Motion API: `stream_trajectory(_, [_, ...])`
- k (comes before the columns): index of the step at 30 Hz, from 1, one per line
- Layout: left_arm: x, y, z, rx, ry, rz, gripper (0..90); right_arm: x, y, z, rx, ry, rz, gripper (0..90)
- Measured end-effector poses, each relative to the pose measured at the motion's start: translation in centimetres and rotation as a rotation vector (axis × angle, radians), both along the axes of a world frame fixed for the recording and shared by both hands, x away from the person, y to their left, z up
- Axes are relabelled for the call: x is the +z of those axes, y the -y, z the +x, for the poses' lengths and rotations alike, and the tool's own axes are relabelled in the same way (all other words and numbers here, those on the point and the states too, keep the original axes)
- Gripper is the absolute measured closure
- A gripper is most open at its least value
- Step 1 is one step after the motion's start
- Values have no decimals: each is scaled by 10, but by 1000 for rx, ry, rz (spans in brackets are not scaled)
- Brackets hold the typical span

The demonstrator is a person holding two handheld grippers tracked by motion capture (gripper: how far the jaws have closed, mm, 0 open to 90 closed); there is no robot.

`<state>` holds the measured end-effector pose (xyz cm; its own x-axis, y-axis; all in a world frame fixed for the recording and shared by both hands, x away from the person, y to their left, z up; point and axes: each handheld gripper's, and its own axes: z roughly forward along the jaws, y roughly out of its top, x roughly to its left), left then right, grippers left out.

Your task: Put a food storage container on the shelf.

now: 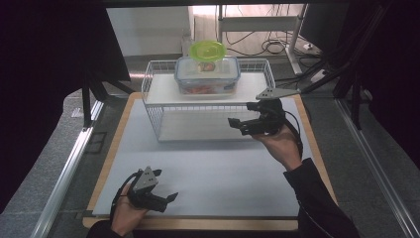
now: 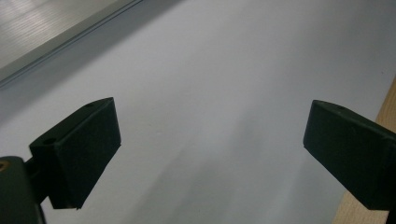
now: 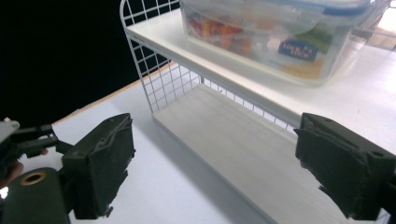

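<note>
A clear plastic box with a blue-rimmed lid (image 1: 207,75) (image 3: 275,32) holds colourful food and stands on the top shelf of a white wire rack (image 1: 153,106) (image 3: 154,79). Just behind the box shows a round green lid (image 1: 208,49). My right gripper (image 1: 241,115) (image 3: 215,154) is open with nothing in it, held at the rack's front right corner, jaws pointing at the lower shelf. My left gripper (image 1: 166,184) (image 2: 210,144) is open and holds nothing, low over the white mat (image 1: 218,168) (image 2: 224,70) near the front left edge.
The mat lies on a wooden board (image 1: 119,134) whose edge (image 2: 387,107) shows past my left gripper's right jaw. The rack's lower shelf (image 3: 243,149) is bare. Metal rails (image 1: 69,163) run along the table's sides; cables (image 1: 270,44) lie on the floor behind.
</note>
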<state>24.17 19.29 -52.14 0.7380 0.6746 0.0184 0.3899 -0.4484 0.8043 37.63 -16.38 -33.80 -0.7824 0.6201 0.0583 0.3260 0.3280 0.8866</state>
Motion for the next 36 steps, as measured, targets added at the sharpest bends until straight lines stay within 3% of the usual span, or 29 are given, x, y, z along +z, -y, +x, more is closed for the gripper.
stream_trajectory(14, [0,0,0,-3,-1,6,39,-28,3,-15,-1,18,-45,53])
stream_trajectory(18, [0,0,0,-3,-3,6,39,-40,5,-18,-8,32,-71,38])
stream_trajectory(22, [-1,0,0,-4,-4,6,39,-54,9,-19,-13,28,-65,7])
stream_trajectory(25, [-1,1,0,-6,-6,7,39,-60,10,-21,-13,26,-98,0])
stream_trajectory(36, [-1,1,0,-8,-1,11,38,-71,17,-37,-38,30,-68,0])
